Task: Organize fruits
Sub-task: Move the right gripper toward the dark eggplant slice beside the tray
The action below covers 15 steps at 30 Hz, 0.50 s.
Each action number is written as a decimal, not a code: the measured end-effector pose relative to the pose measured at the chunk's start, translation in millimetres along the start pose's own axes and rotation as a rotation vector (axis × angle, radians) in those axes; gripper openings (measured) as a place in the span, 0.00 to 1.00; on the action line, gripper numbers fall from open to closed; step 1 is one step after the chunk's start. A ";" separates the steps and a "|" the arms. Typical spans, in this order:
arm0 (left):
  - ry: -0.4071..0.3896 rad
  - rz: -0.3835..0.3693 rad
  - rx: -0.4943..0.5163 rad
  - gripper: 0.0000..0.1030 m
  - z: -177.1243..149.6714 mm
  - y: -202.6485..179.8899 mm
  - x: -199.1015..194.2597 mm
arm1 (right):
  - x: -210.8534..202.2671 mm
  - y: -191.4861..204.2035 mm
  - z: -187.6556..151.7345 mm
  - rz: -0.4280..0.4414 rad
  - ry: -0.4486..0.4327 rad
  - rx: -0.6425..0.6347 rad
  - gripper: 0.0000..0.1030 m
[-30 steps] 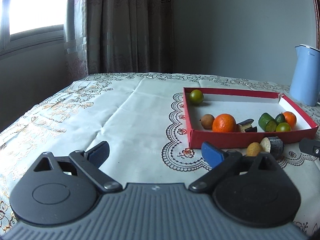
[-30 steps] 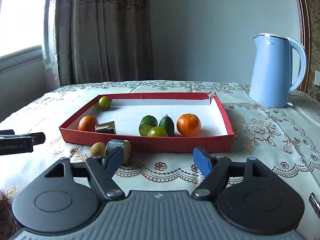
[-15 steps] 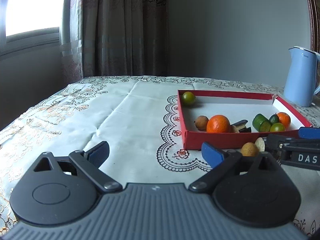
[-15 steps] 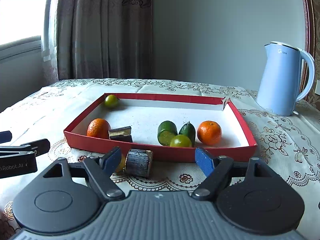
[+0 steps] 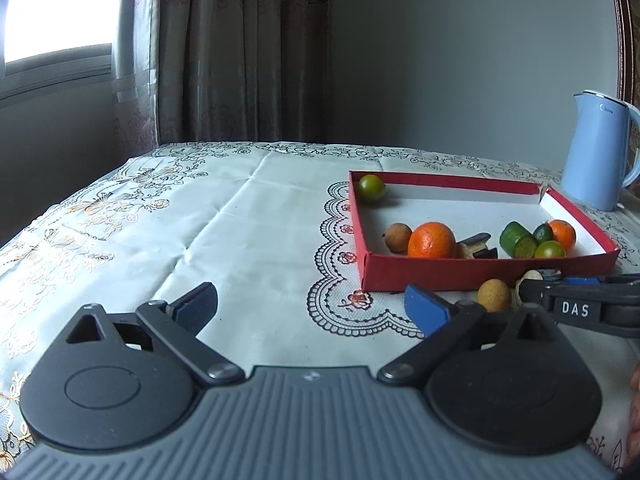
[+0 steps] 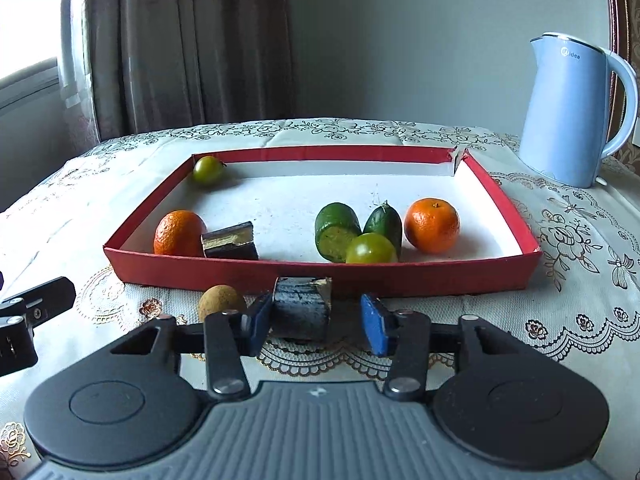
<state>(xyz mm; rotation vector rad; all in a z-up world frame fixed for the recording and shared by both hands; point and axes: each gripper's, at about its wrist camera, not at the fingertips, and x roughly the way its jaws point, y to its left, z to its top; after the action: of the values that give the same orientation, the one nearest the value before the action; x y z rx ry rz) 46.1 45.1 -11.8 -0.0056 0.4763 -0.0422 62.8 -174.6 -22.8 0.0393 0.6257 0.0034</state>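
Closest to you, your right gripper (image 6: 316, 322) is closing around the dark sugarcane piece (image 6: 302, 307), which lies on the tablecloth (image 6: 560, 320) just outside the near wall of the red tray (image 6: 400, 276). The left blue pad looks to be at the piece's side, while a clear gap shows between the piece and the right pad, so the squeeze is not complete and the piece is not yet held. Just to its left sits a small brown longan (image 6: 221, 301), also outside the tray.

Your left gripper (image 5: 312, 308) hangs over bare cloth to the left of the tray, its jaws spread wide with nothing between them.

The step in hand appears to be picking up the sugarcane piece to put it in with the rest. Let the jaws finish closing until both pads bear on the piece, then lift high enough to clear the tray's near wall before carrying it forward. Watch the longan: it is near enough that a sideways drift could roll it.

Beyond the wall, the tray holds a left orange (image 6: 179, 233) touching another dark sugarcane chunk (image 6: 230, 241), then two green cut pieces (image 6: 336, 231), a green round fruit (image 6: 370, 249) and a right orange (image 6: 432, 225). A lone green fruit (image 6: 207, 169) sits in the far left corner. Behind the tray stands a blue kettle (image 6: 572, 112).
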 end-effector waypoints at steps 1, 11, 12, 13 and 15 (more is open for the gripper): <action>0.017 0.004 0.001 0.97 0.1 -0.2 2.2 | -0.2 -0.4 0.0 0.005 0.000 0.002 0.34; 0.182 -0.009 -0.019 0.97 -1.5 3.6 24.1 | -5.8 -0.6 0.4 0.027 -0.024 -0.001 0.28; 0.187 -0.009 -0.024 0.97 -1.7 4.2 25.0 | -8.3 -1.0 0.6 0.032 -0.029 -0.002 0.28; 0.189 -0.009 -0.025 0.97 -1.6 4.1 25.4 | -10.9 -1.3 1.1 0.035 -0.035 -0.003 0.28; 0.191 -0.008 -0.024 0.97 -2.0 3.9 25.3 | -15.5 -1.5 2.8 0.038 -0.047 -0.006 0.28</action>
<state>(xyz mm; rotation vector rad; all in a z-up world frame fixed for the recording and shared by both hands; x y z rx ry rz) 67.9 48.0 -25.3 -0.0267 0.6680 -0.0452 51.9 -176.5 -11.5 0.0457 0.5782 0.0412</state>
